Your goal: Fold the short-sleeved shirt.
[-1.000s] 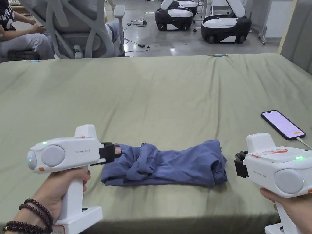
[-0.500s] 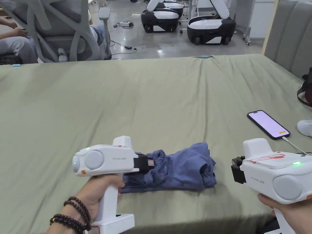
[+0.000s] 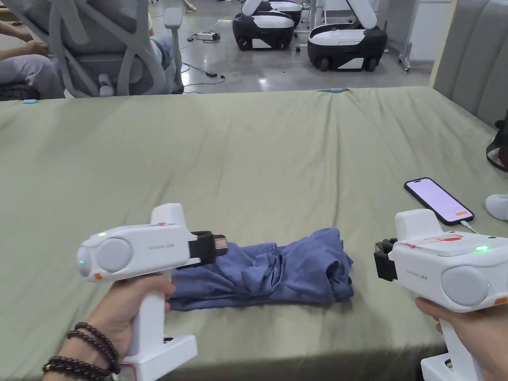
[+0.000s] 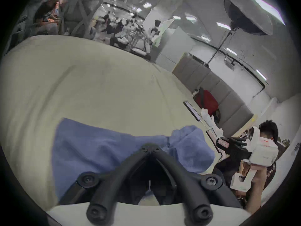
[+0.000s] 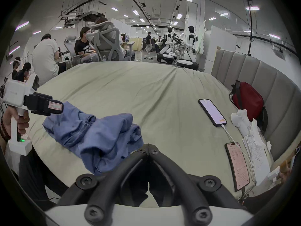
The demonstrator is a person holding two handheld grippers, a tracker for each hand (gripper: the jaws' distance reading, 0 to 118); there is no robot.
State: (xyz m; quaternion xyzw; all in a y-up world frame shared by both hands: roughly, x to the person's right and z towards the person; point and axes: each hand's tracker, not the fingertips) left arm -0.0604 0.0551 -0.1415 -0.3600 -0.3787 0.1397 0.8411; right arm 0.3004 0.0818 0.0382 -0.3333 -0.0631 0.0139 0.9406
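A crumpled blue short-sleeved shirt [image 3: 287, 273] lies bunched in a long strip near the front edge of the green bed sheet [image 3: 248, 158]. My left gripper [image 3: 222, 244] is at the strip's left end, shut on the shirt's [image 4: 97, 148] upper left edge, which rises slightly toward the tip. In the left gripper view its jaws [image 4: 150, 147] meet over the fabric. My right gripper [image 3: 379, 258] hovers just off the shirt's right end, shut and empty. In the right gripper view its jaws [image 5: 148, 146] are closed beside the shirt [image 5: 97, 136], with the left gripper [image 5: 56, 107] farther off.
A lit phone [image 3: 439, 200] on a white cable lies right of the shirt, with a second phone [image 5: 237, 166], papers and a white toy [image 3: 497, 206] by the bed's right edge. A red bag [image 5: 247, 102] leans on the grey headboard. Chairs, seated people and wheeled robots [image 3: 347, 42] stand beyond the far edge.
The left gripper pushed right, bunching the shirt's left end inward, then drew back left, stretching the strip out again. The right gripper stayed about where it was.
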